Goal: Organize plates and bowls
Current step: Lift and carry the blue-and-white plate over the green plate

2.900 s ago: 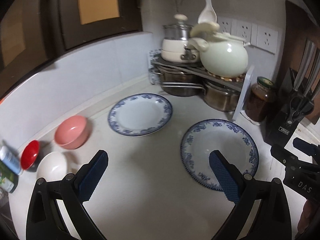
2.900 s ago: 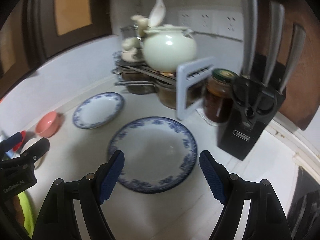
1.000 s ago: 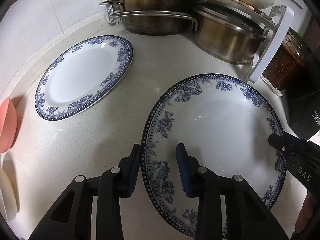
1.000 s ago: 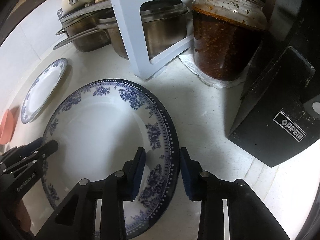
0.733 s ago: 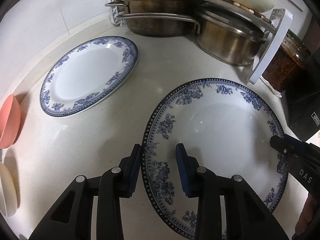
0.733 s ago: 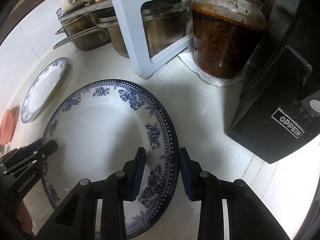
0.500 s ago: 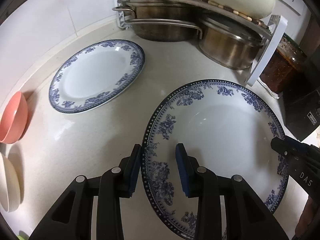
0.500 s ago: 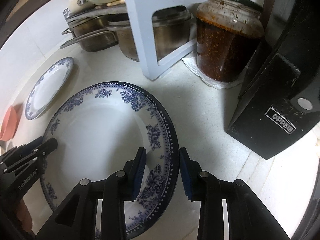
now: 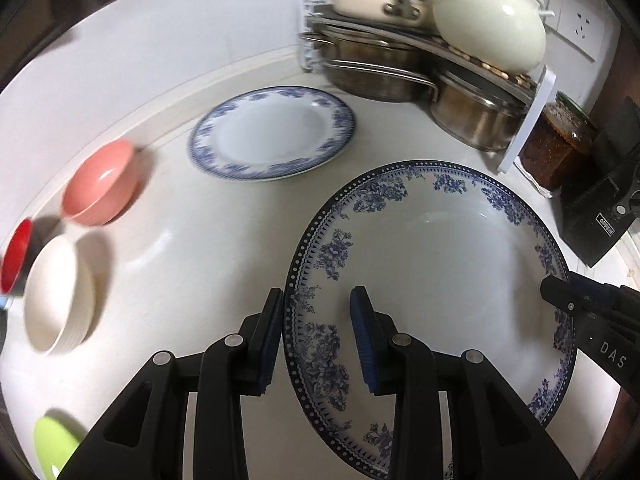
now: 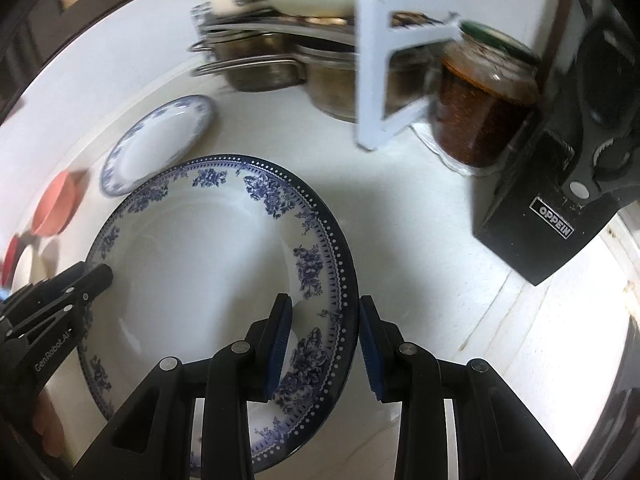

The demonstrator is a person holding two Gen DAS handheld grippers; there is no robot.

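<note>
Both tongs (image 9: pixel 318 340) have lifted the plate (image 9: pixel 440 256) higher.

Your left wrist camera looks close down over the large blue-patterned plate (image 9: pixel 432 264) from its left rim; your right wrist camera, from its right rim, shares that plate (image 10: pixel 208 256).

Glossy glazed ceramic on the large blue-patterned plate (image 9: pixel 432 264), white with a sheen; same glaze on the smaller plate (image 9: pixel 272 134). Smooth, shiny pink bowl (image 9: pixel 102 188) and cream bowl (image 9: pixel 56 296). Brushed stainless steel on the pots (image 9: pixel 472 120). Polished cream enamel or ceramic on the round pot (image 9: pixel 492 32). Clear glass for the jar (image 10: pixel 484 104). Matt black plastic on the left gripper (image 9: pixel 316 340) and right gripper (image 10: pixel 324 348), ribbed blue pads (image 9: pixel 362 336). Pale speckled stone-like countertop (image 9: pixel 192 264), faintly glossy
</note>
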